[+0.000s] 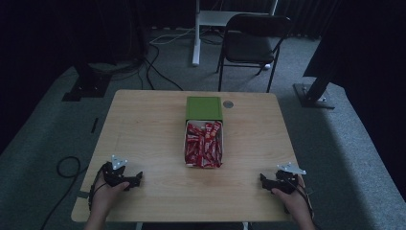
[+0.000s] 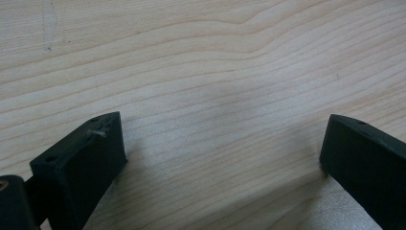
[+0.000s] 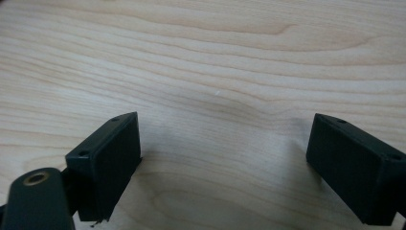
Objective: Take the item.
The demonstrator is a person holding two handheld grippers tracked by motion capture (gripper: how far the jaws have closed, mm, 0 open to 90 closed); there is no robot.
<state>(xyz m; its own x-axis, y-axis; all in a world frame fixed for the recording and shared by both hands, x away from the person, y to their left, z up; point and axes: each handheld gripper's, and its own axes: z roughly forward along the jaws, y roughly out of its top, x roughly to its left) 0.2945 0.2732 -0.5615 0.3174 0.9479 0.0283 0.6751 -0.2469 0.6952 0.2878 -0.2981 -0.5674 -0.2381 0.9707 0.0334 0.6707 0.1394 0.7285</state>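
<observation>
A white open box (image 1: 186, 143) packed with several red candy wrappers (image 1: 204, 143) lies at the table's middle, and its green lid (image 1: 204, 108) sits just behind it. My left gripper (image 1: 138, 179) rests on the wooden table (image 1: 143, 129) at the front left, held by a hand. At the front right, the other hand holds my right gripper (image 1: 263, 181). Both point inward toward the middle. In the left gripper view the gripper (image 2: 222, 148) is open over bare wood. The right gripper (image 3: 225, 148) in its own view is open too, nothing between its jaws.
A small grey disc (image 1: 228, 104) is set in the table right of the lid. Behind the table stand a black folding chair (image 1: 251, 40) and a white desk leg (image 1: 196, 33). Cables (image 1: 153, 67) run over the grey carpet; dark stands flank both sides.
</observation>
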